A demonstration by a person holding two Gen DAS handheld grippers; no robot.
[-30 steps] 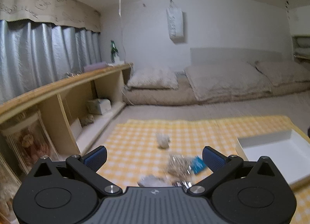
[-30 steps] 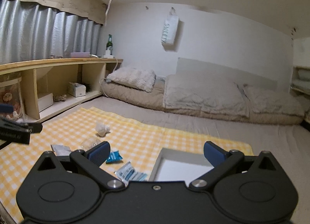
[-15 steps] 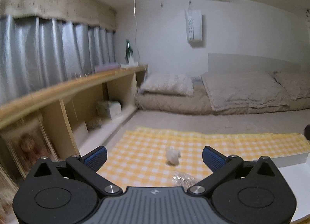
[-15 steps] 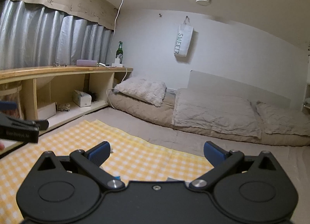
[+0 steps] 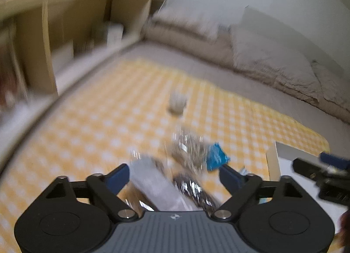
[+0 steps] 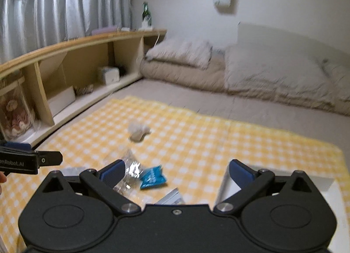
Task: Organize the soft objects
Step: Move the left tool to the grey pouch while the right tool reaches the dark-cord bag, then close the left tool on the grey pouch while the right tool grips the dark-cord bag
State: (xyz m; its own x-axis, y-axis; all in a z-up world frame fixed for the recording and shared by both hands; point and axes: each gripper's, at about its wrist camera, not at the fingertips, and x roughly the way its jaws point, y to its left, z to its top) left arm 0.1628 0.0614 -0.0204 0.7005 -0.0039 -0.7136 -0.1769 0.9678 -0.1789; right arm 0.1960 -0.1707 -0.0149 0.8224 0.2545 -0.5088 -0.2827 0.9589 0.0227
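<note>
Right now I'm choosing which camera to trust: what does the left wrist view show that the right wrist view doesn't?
Only the left wrist view shows the grey packet lying between the open left claw, though blurred. Only the right wrist view shows the curtains and the green bottle sharply. Both share the checked cloth, white wad, blue packet and white tray.

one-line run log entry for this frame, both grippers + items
left gripper: open, over gray packet | right gripper: open, empty | blue packet, white wad on checkered cloth | white tray: right
</note>
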